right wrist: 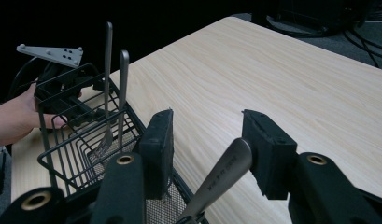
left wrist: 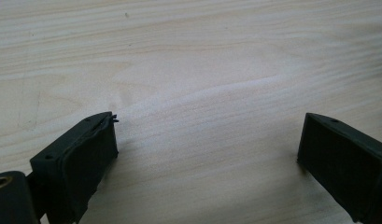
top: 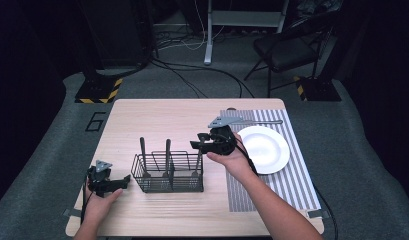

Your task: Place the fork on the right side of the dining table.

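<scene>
Utensil handle (right wrist: 223, 169) | silver, engraved, leaning | right claw (right wrist: 207, 140) open around it, unpressed

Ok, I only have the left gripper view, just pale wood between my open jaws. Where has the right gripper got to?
Observer: The right gripper is over the right end of the black wire cutlery basket in the middle of the table.
Operator: Is it holding anything?
Observer: Not yet. A silver metal utensil handle stands between its jaws, with a gap on one side.
Operator: Anything else in that basket?
Observer: Two more metal handles stand upright further left in it.
</scene>
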`<state>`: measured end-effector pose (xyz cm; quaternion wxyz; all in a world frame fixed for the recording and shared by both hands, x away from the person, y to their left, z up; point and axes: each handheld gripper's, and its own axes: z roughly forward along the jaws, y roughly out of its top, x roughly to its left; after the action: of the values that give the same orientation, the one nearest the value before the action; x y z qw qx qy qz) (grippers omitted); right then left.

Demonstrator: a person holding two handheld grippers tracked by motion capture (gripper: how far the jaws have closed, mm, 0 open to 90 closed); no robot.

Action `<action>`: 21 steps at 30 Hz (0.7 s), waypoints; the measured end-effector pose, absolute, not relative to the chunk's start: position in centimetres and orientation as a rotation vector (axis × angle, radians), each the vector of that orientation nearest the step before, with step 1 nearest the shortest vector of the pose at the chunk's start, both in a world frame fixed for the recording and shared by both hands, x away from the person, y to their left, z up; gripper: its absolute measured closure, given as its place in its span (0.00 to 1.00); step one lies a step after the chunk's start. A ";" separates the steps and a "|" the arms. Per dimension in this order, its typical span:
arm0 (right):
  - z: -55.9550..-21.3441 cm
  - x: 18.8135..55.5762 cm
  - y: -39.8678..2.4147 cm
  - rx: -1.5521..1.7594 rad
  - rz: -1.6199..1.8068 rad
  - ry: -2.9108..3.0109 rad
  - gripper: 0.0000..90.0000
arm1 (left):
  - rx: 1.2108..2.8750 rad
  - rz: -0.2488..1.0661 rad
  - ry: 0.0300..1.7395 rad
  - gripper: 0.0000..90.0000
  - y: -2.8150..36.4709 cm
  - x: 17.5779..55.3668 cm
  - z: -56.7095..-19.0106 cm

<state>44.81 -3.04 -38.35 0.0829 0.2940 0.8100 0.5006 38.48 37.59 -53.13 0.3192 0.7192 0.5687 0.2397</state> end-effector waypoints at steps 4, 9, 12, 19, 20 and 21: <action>-38.2 44.6 -3.1 0.876 1.494 2.421 0.61 | 1.891 0.630 1.495 0.05 37.6 38.5 -53.1; -37.9 44.2 -3.4 0.865 1.508 2.419 0.69 | 1.892 0.630 1.495 0.05 37.6 38.5 -53.1; -37.7 44.0 -3.5 0.853 1.518 2.421 0.72 | 1.891 0.631 1.495 0.05 37.6 38.5 -53.1; -37.4 43.4 -3.6 0.833 1.550 2.423 0.84 | 1.892 0.631 1.496 0.05 37.6 38.5 -53.1; -37.4 43.3 -3.6 0.831 1.552 2.424 0.86 | 1.891 0.631 1.495 0.05 37.6 38.5 -53.1; -37.4 43.3 -3.6 0.827 1.556 2.425 0.87 | 1.892 0.631 1.495 0.05 37.6 38.5 -53.1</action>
<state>43.25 -3.64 -37.35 0.0718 0.2752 0.8070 0.5176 38.48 37.58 -53.14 0.3188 0.7193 0.5686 0.2400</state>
